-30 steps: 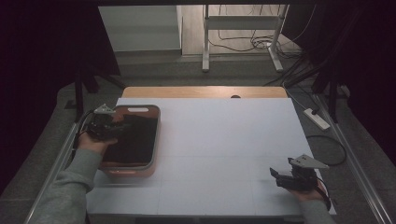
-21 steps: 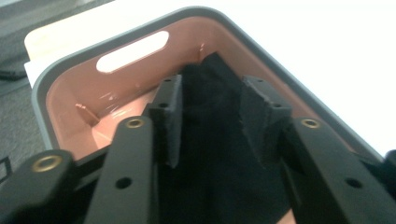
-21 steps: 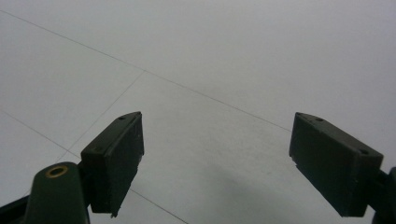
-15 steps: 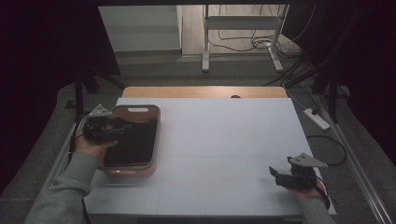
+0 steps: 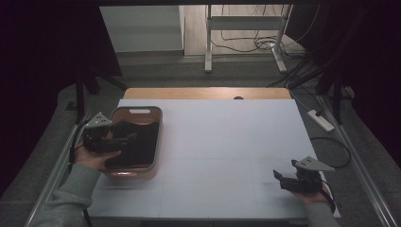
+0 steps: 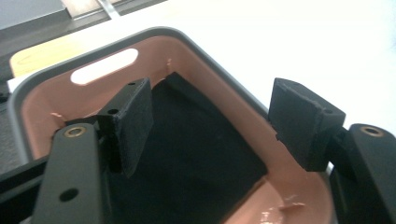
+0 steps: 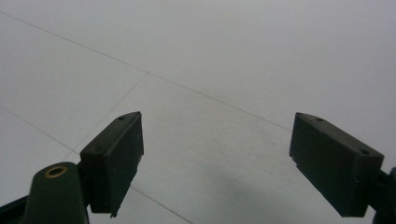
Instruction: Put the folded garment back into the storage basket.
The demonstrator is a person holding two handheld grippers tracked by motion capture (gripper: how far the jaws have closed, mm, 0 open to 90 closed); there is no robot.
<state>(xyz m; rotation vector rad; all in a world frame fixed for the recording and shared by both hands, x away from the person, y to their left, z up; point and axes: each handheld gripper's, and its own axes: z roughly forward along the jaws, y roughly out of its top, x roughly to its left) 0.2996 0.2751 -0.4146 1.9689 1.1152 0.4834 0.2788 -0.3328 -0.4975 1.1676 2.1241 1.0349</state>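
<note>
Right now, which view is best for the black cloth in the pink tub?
The left gripper view: the black cloth lies flat on the pink tub's floor, seen close between the left gripper's open jaws. The high view shows the cloth as a small dark patch. The right gripper view faces bare table.

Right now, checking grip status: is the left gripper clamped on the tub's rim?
No, the left gripper has its jaws spread apart over the pink tub.

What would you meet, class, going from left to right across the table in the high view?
left gripper → pink tray holding a black cloth → bare white tabletop → right gripper
</note>
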